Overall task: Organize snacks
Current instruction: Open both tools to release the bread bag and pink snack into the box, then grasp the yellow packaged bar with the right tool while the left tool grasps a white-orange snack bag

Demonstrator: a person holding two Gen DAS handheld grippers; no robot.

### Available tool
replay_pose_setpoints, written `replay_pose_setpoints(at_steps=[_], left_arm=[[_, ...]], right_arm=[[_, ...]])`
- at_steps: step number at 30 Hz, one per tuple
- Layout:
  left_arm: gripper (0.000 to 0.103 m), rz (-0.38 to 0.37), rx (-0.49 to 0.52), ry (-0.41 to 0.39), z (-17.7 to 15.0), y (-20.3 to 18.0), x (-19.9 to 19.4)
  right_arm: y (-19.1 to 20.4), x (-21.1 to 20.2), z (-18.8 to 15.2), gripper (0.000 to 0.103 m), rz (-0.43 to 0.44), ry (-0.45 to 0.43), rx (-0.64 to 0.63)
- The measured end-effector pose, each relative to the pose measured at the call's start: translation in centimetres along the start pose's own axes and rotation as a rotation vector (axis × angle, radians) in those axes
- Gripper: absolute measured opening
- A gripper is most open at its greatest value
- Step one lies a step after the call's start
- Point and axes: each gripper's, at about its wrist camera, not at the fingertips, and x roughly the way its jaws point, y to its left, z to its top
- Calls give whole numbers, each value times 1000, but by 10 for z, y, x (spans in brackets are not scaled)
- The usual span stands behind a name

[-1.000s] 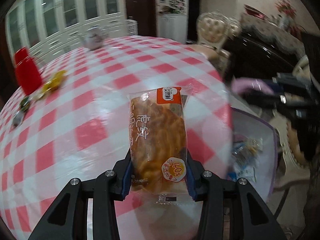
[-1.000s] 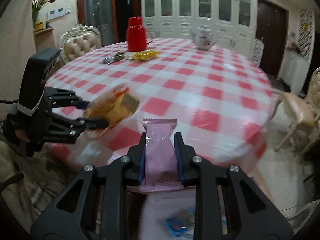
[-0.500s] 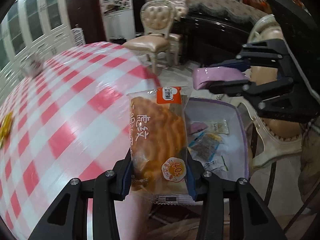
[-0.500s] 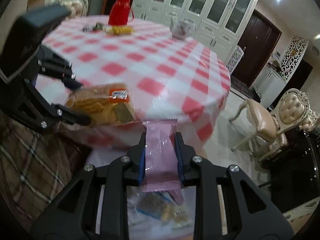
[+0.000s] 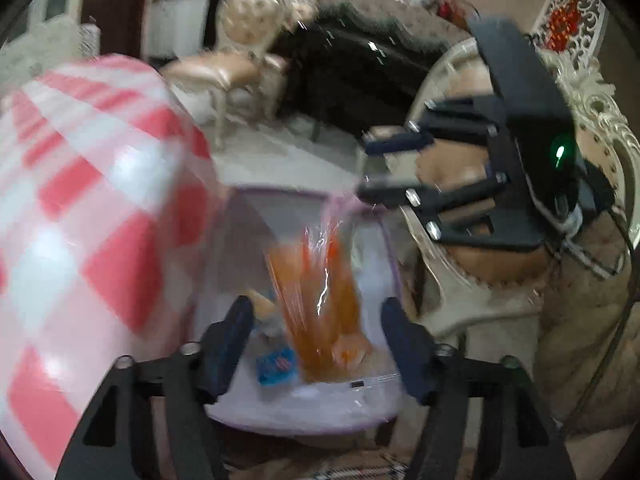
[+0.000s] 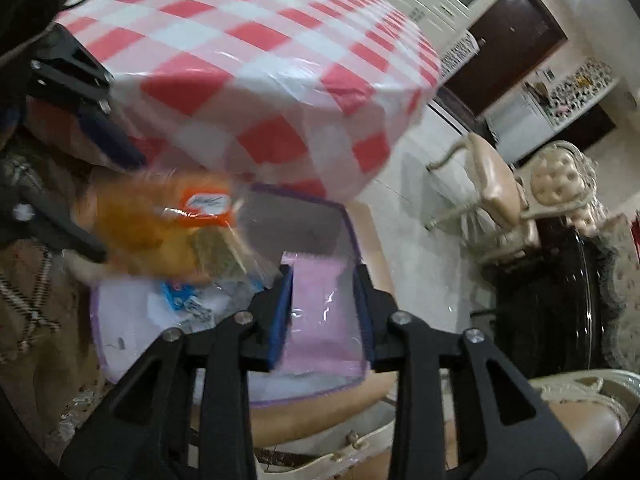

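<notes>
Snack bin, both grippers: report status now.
Left gripper open, jaws just widened; orange pastry pack dropping clear into purple bin. Right gripper opening, pink wafer pack between pads. Nothing blocking.

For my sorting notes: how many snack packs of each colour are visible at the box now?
Orange pack: 1
Pink pack: 1
Blue pack: 1
Total: 3. Other packs in the box are too blurred to count.

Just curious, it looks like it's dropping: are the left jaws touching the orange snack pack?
Apart. The left wrist view shows the orange snack pack blurred between the jaws, which have just been opening, with clear gaps either side.
</notes>
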Motion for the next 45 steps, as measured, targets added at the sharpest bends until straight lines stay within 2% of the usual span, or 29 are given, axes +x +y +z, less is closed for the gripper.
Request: replay_pose_setpoints(at_steps=[2,6,9,11,12,15,16,18,20,24,27,28,29,30,33,35,37,40,45], left_arm=[[74,9,-15,-56,1,8,-18],[75,52,-75,-180,-1,37,-61],[80,198,-130,-273,-14,70,-101],[83,286,-188,-320,-23,96,-124],[83,341,-228,-342,-28,114,-138],[84,488,-341,-367,-42,158,-170],[85,559,-400,-365,-49,183,-184],[85,674,-479,-342,-62,218,-201],[85,815,-589,-310,-81,268,-223],[85,994,-799,-321,-116,352,-273],[85,1025,-978,-423,-139,395,-304],[85,1031,-1076,-495,-148,413,-319],[85,1032,-1123,-537,-153,419,-327],[85,1035,-1200,-617,-164,430,-341],[85,1104,-1245,-735,-183,429,-352],[85,1157,-1221,-721,-189,438,-352],[85,1139,-1219,-702,-195,440,-355],[85,1145,-1257,-749,-202,442,-363],[85,1122,-1279,-754,-202,445,-363]], right_arm=[[-2,-6,0,57,-8,-13,10],[1,-25,16,58,-5,-113,14],[5,-41,41,62,28,-259,63],[11,-46,67,72,74,-378,122],[15,-49,80,74,100,-420,146],[30,-51,132,79,222,-533,216],[37,-49,156,82,281,-566,244],[49,-42,191,88,363,-584,280],[65,-25,231,88,439,-554,294],[94,29,308,88,574,-407,374],[107,69,357,88,614,-320,490],[107,79,367,88,621,-307,519],[112,89,387,88,629,-293,554],[116,97,404,88,633,-282,582],[127,115,451,88,630,-259,672],[135,125,483,88,625,-253,716],[140,133,512,88,589,-255,751],[150,148,551,88,516,-230,773],[184,182,600,88,350,-77,669]])
